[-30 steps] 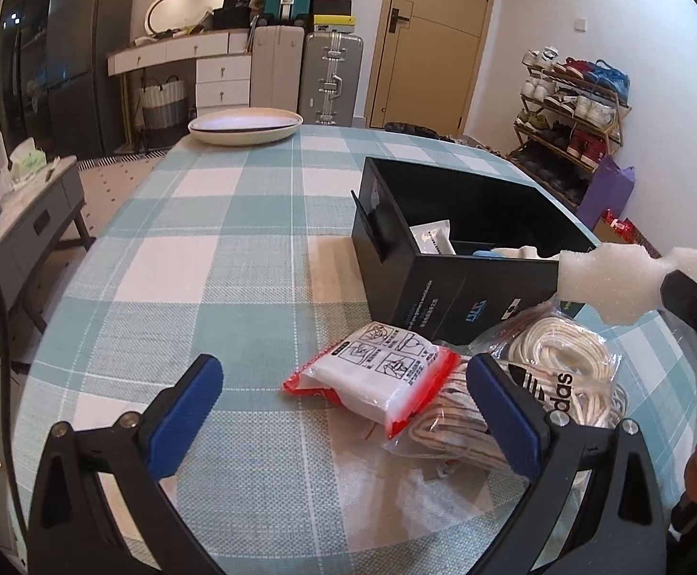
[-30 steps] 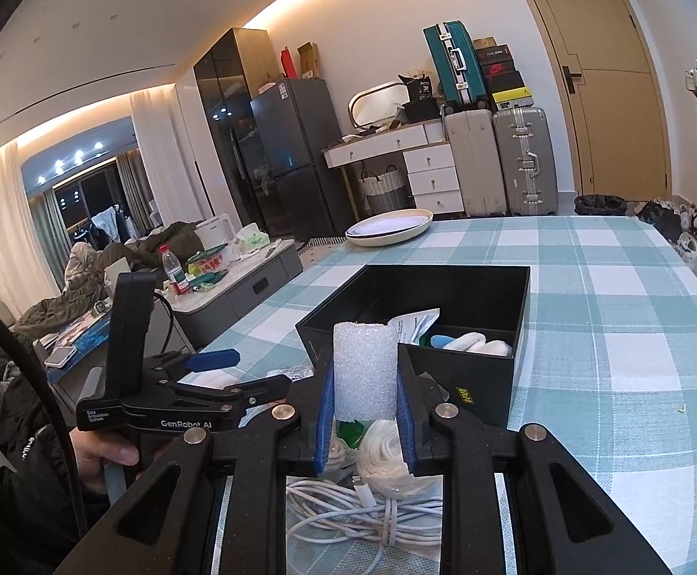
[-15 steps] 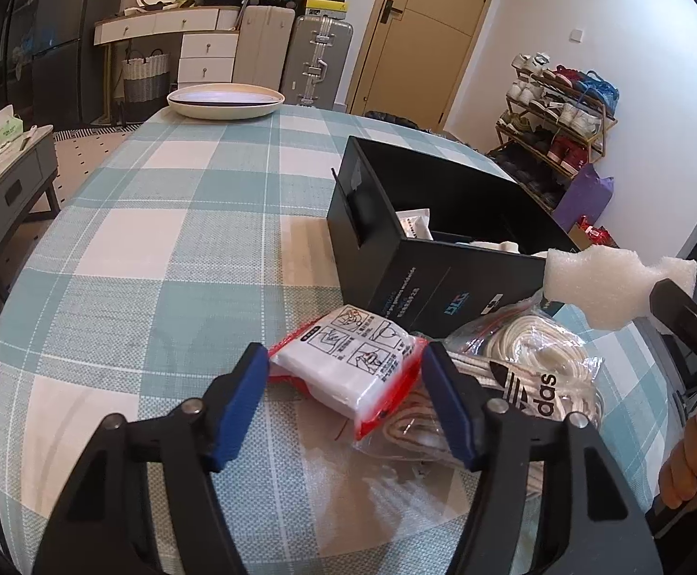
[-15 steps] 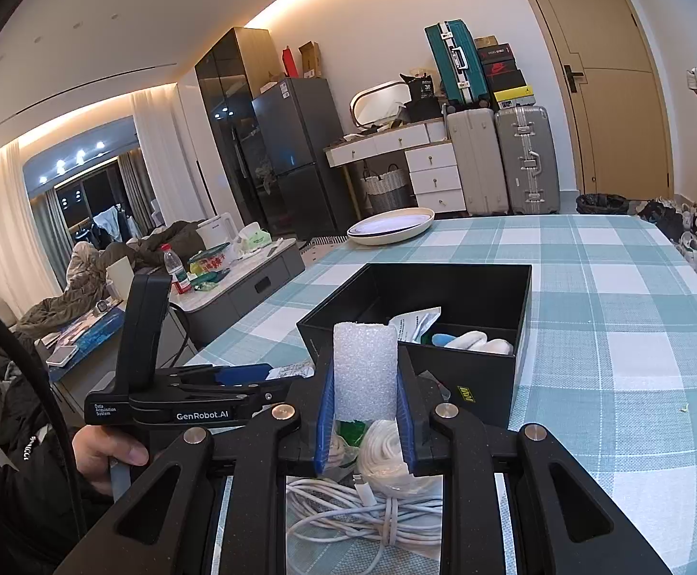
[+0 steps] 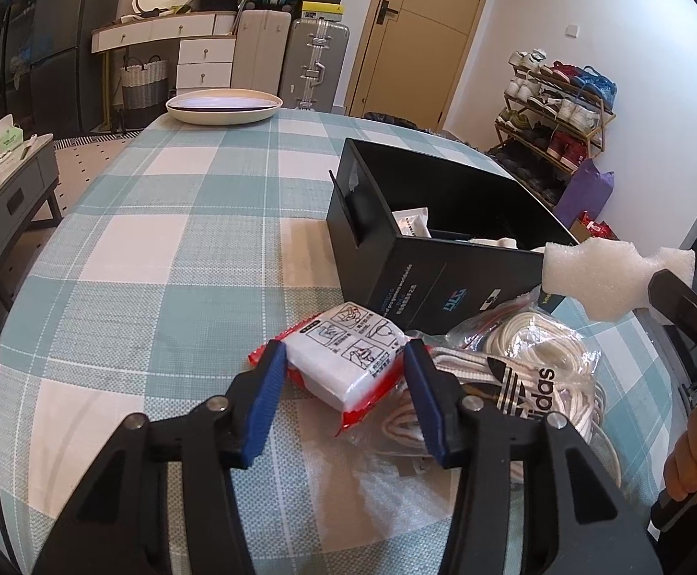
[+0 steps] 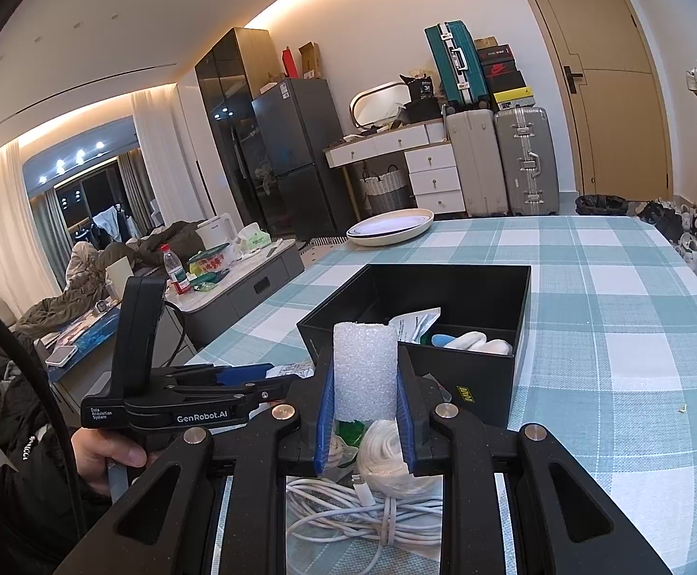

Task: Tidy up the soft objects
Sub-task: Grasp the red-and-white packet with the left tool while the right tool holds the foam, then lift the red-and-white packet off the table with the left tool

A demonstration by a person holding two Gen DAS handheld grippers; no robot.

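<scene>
My left gripper (image 5: pixel 343 373) has its blue pads on both sides of a white and red packet (image 5: pixel 348 354) lying on the checked tablecloth, touching it. My right gripper (image 6: pixel 365 383) is shut on a white foam block (image 6: pixel 365 373) and holds it above the table, just short of the black box (image 6: pixel 463 287). The foam block (image 5: pixel 602 278) also shows at the right of the left wrist view, beside the box (image 5: pixel 425 268). The box holds a white packet (image 6: pixel 413 326) and white soft items (image 6: pixel 478 342).
A bag of white Adidas laces (image 5: pixel 535 359) lies right of the packet. A coiled white cable (image 6: pixel 358 512) lies under my right gripper. A cream oval dish (image 5: pixel 224 108) sits at the table's far end. A grey side table (image 6: pixel 238 287) stands left of the table.
My left gripper has moved forward and narrowed from wide open until its pads sit against the white and red packet. My right gripper has held still with the foam block.
</scene>
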